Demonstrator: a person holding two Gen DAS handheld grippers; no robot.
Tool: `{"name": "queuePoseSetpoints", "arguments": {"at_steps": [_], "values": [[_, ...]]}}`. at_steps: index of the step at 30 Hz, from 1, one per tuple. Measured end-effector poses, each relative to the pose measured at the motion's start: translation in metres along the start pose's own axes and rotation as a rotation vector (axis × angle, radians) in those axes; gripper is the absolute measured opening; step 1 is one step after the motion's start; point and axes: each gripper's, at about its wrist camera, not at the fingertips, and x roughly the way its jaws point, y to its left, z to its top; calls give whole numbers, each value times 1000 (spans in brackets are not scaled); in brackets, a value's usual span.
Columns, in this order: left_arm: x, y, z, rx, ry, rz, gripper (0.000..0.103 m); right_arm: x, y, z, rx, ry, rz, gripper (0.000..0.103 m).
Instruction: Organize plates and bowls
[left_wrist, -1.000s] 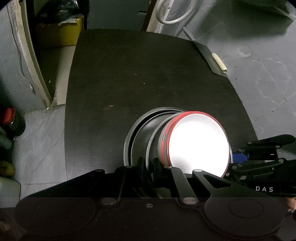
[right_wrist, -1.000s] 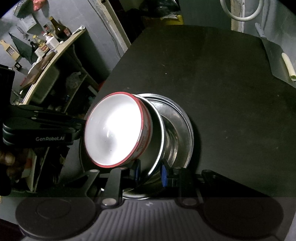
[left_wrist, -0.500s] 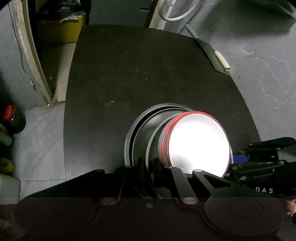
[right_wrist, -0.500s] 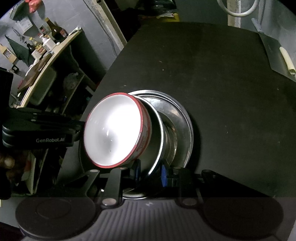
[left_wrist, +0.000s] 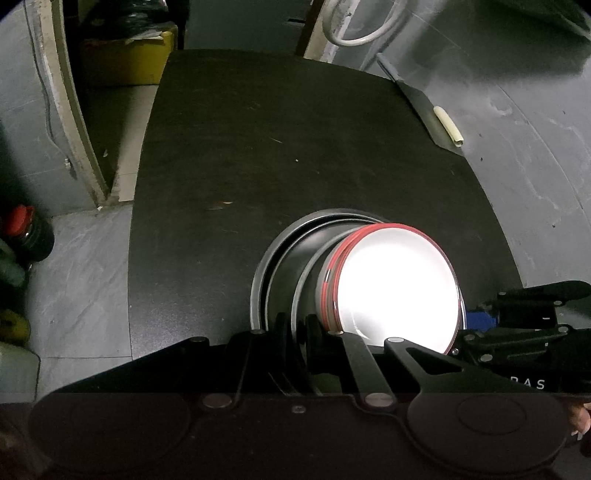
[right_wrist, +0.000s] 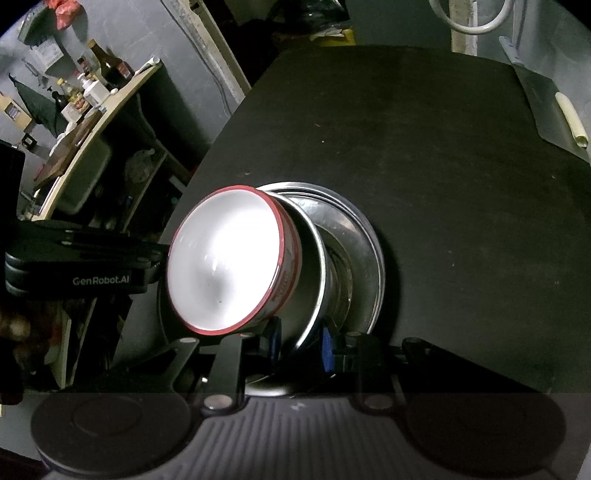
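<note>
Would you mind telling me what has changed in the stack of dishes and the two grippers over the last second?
Nothing visible has changed. The left gripper stays shut on the rim of the steel bowl, the right gripper stays clamped on the same rim from the other side, and the red-rimmed white bowl still sits nested in the stack over the steel plate on the black table.
</note>
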Motion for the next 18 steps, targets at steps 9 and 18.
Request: {"name": "queuePoseSetpoints", "arguments": {"at_steps": [9,18], "values": [[0,0,-1,-8,-13,10,8,1,0,1,5,-6,-1,25],[-3,0,-5,-18,-35,25,8,3,-3,0,35,-23,2,25]]}}
